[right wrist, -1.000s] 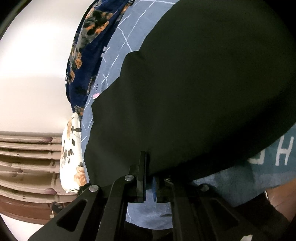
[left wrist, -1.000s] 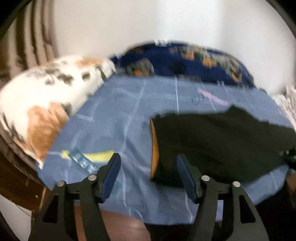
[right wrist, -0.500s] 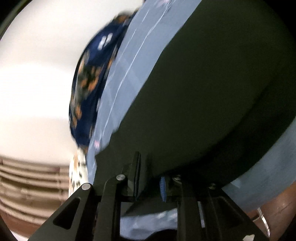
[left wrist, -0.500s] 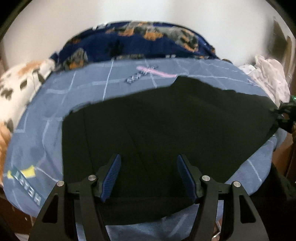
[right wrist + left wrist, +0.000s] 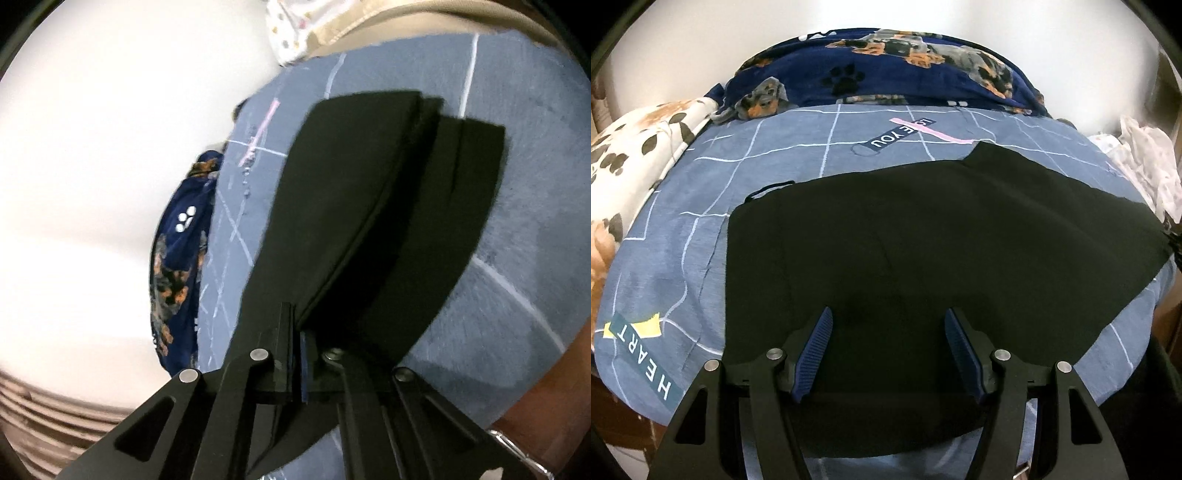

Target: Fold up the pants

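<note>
Black pants [image 5: 923,240] are lying spread across the blue grid-patterned bedsheet [image 5: 683,229] of the bed. The left hand-held gripper [image 5: 888,350] is hovering over their near edge, jaws standing wide with nothing pinched. The right hand-held gripper [image 5: 297,354] is clamping tight on a pant leg's fabric edge.

Left claw [image 5: 888,350] agape and empty, right claw [image 5: 297,354] clamped tight.

Blue grid bedsheet [image 5: 701,206], navy dog-print blanket [image 5: 886,70], paw-print pillow [image 5: 631,155].
</note>
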Demonstrator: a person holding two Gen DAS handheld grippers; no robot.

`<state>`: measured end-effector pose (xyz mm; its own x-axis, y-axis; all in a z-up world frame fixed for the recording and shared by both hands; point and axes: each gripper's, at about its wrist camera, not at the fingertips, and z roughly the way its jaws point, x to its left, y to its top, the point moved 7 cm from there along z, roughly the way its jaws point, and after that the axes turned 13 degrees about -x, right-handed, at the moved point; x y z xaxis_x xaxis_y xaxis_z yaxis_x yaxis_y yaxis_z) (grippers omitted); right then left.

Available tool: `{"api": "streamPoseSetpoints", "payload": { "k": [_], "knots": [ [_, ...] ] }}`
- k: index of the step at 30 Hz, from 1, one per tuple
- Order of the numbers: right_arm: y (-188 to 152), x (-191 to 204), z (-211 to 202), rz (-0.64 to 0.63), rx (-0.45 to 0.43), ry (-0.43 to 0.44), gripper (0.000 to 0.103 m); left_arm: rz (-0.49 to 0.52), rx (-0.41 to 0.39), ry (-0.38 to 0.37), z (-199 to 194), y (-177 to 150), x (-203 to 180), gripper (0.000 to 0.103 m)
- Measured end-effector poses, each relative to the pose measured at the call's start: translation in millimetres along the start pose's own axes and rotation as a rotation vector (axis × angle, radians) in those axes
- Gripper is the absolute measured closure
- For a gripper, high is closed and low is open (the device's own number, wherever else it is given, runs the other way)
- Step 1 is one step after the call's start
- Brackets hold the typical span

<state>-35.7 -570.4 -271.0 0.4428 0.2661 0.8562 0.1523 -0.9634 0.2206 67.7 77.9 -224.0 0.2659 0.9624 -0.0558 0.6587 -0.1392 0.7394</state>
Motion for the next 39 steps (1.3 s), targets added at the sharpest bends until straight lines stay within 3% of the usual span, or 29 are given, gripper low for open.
{"api": "streamPoseSetpoints", "payload": {
  "k": [6, 8, 14, 16, 19, 21, 25, 33, 37, 39],
  "knots": [
    [-6.6, -24.7, -11.3, 0.025, 0.024, -0.040, 0.100, 0.036, -0.006, -0.012, 0.7, -2.1, 1.9, 0.039],
    [-8.6, -34.1, -9.9, 0.082, 0.027, -0.013, 0.102, 0.045, -0.009, -0.016, 0.7, -2.4, 2.4, 0.039],
    [-7.7, -29.2, -12.6, 0.077, 0.037, 0.005, 0.101, 0.054, -0.016, -0.028, 2.5, -2.7, 4.6, 0.038],
    [-0.5, -26.5, -22.8, 0.061, 0.004, 0.011, 0.095, 0.052, -0.016, -0.028, 2.7, -2.3, 5.3, 0.038],
    [22.0, -31.5, -51.2, 0.094, -0.093, 0.043, 0.093, 0.047, -0.023, -0.030, 2.9, -1.4, 5.2, 0.037],
    [40.3, -40.2, -68.7, 0.085, -0.160, -0.003, 0.093, 0.045, -0.029, -0.026, 3.5, -0.9, 5.3, 0.037],
    [66.1, -56.7, -77.6, 0.131, -0.206, -0.037, 0.092, 0.032, -0.038, -0.018, 4.2, -1.2, 6.6, 0.036],
    [78.0, -52.5, -57.2, 0.112, -0.182, -0.029, 0.093, -0.035, -0.055, -0.007, 3.9, -0.6, 17.5, 0.036],
    [73.4, -60.1, -66.6, 0.166, -0.196, 0.060, 0.092, -0.016, -0.051, 0.009, 5.0, -0.8, 15.5, 0.036],
    [75.0, -72.6, -74.7, 0.180, -0.216, 0.053, 0.092, -0.018, -0.050, 0.007, 5.2, -0.8, 15.9, 0.036]
  ]
}}
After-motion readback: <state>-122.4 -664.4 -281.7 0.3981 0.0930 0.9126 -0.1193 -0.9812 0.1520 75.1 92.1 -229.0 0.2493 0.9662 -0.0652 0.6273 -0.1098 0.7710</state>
